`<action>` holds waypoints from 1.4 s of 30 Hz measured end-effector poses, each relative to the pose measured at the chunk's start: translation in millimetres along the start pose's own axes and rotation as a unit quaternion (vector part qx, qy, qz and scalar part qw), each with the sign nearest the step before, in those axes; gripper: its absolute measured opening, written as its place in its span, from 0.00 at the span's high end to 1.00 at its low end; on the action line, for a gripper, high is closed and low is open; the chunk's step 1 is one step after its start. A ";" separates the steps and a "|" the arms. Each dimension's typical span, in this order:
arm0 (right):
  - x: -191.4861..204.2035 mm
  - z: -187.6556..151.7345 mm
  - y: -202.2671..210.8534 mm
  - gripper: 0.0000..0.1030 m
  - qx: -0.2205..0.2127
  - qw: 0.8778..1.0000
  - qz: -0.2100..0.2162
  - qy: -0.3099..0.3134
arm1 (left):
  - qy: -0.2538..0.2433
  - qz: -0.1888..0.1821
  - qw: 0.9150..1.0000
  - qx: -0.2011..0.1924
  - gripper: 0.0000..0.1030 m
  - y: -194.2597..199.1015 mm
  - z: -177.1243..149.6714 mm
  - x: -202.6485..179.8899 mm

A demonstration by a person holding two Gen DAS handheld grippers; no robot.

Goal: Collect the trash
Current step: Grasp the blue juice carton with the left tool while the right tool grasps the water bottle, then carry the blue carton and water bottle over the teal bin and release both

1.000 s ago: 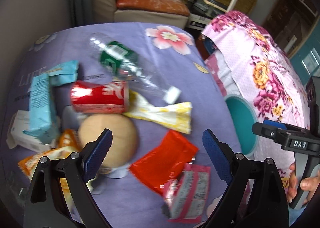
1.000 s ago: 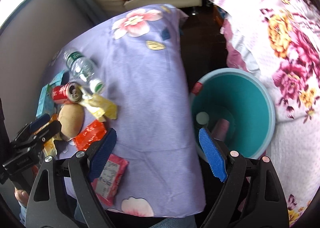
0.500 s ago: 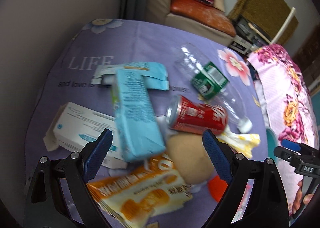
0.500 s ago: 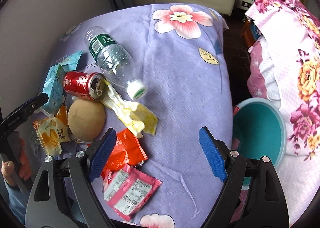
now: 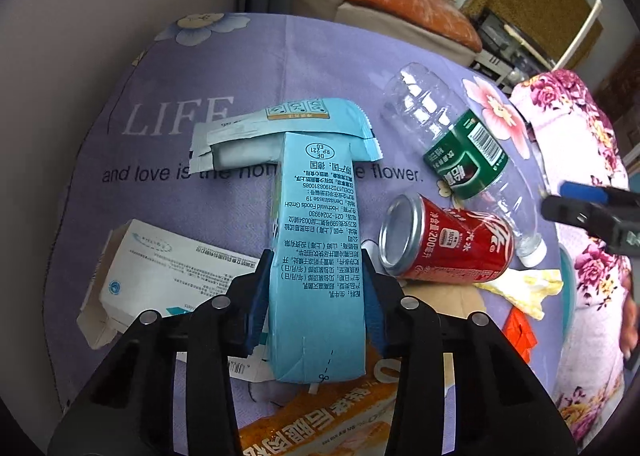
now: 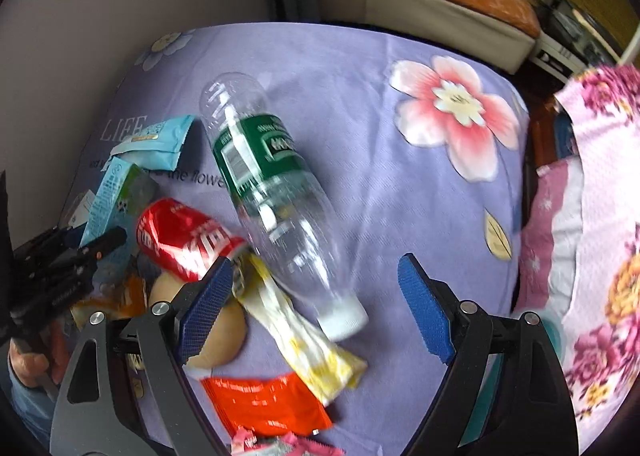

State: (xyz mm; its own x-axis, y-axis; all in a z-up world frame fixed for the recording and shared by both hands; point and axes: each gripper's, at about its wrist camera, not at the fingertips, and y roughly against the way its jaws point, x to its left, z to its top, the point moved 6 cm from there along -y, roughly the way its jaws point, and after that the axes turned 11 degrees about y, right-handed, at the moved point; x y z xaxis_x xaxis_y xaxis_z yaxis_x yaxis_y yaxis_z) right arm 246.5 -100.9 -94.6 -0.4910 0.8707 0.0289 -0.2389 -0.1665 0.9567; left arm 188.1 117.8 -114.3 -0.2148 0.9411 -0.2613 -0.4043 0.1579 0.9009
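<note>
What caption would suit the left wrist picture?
Left tool closing around a light blue carton among litter on a purple tablecloth.

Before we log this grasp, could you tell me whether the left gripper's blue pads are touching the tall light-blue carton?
Touching. In the left wrist view, the left gripper is closing, and both blue pads sit flush against the sides of the light-blue carton, with no gap visible.
</note>
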 end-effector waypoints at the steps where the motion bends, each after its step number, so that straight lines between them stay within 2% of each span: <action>1: 3.5 9.9 -6.5 0.22 0.003 1.000 0.001 0.010 | 0.001 -0.005 1.000 0.002 0.59 -0.7 0.6 0.8; 9: 14.7 53.8 -51.7 0.22 0.035 0.998 0.003 0.057 | 0.000 -0.023 1.000 0.014 0.57 -5.0 5.1 0.6; 14: 17.2 62.3 -72.6 0.22 0.045 0.997 0.025 0.062 | 0.010 -0.019 0.999 0.025 0.55 -18.3 7.7 2.6; 16: 20.0 60.3 -75.6 0.37 0.041 0.996 0.033 0.067 | 0.014 -0.021 0.999 0.022 0.55 -19.8 8.4 2.9; 17: 21.0 59.5 -73.0 0.37 0.034 0.996 0.029 0.071 | 0.013 -0.019 1.000 0.016 0.56 -17.2 8.3 1.8; 18: 21.7 58.9 -68.6 0.37 0.025 0.997 0.023 0.075 | 0.009 -0.016 1.000 0.010 0.61 -14.8 8.1 0.7; 25: 6.6 54.1 -11.6 0.39 -0.044 0.998 0.009 0.049 | 0.006 -0.020 0.999 -0.034 0.61 22.1 10.0 -12.9; 30: -11.7 37.1 39.3 0.39 -0.098 0.995 0.006 0.013 | -0.003 -0.032 0.998 -0.062 0.61 58.5 8.1 -29.8; 36: -39.3 4.8 94.8 0.40 -0.155 0.987 0.000 -0.033 | -0.039 -0.051 0.995 -0.074 0.61 86.1 -7.4 -76.4; 42: -71.2 -44.0 143.0 0.40 -0.200 0.977 -0.014 -0.075 | -0.075 -0.082 0.992 -0.059 0.61 90.0 -33.3 -136.3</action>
State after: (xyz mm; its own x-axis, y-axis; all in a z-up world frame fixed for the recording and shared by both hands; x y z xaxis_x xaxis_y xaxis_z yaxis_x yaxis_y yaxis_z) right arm 210.5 -207.1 27.4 -0.3579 0.9307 0.0757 -0.5729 -0.2829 0.7693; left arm 151.3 -6.3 -9.1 -0.0051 0.9409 -0.3388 -0.5263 0.2855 0.8009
